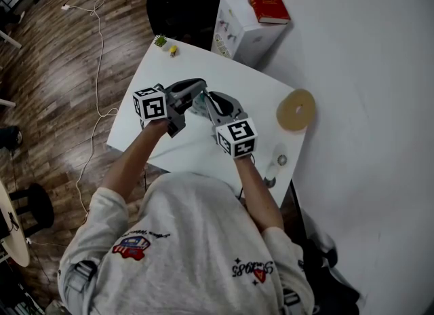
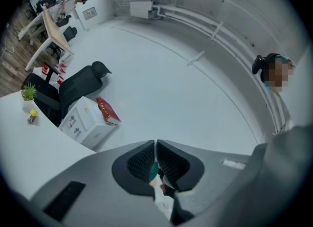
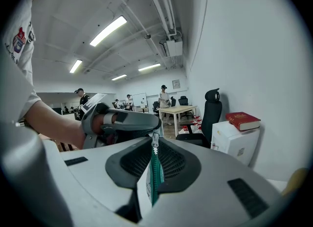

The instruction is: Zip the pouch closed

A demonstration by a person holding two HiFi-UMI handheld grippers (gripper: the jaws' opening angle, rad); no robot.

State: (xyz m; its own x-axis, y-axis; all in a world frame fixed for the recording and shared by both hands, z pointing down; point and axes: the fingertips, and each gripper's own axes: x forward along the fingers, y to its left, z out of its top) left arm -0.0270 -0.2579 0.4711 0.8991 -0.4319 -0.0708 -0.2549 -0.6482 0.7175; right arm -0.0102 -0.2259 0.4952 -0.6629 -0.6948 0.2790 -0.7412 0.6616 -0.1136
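A small white pouch (image 1: pixel 201 106) with a green zipper hangs between my two grippers above the white table (image 1: pixel 149 140). My left gripper (image 1: pixel 195 94) is shut on the pouch's end; in the left gripper view white and green fabric (image 2: pixel 155 173) shows pinched below the closed pads, at the gripper (image 2: pixel 155 146). My right gripper (image 1: pixel 209 103) faces it from the right. In the right gripper view the green zipper tape (image 3: pixel 155 174) runs up between its pads to the metal slider (image 3: pixel 154 141), and the gripper (image 3: pixel 154 145) is shut on the slider. The left gripper (image 3: pixel 124 123) sits just beyond it.
A white box (image 1: pixel 236 30) with a red book (image 1: pixel 267 3) stands past the table's far corner, beside a black chair (image 1: pixel 178 3). A tape roll (image 1: pixel 296 110) and a small white object (image 1: pixel 278 161) lie near the table's right edge. A tiny plant (image 1: pixel 161 41) marks the far corner.
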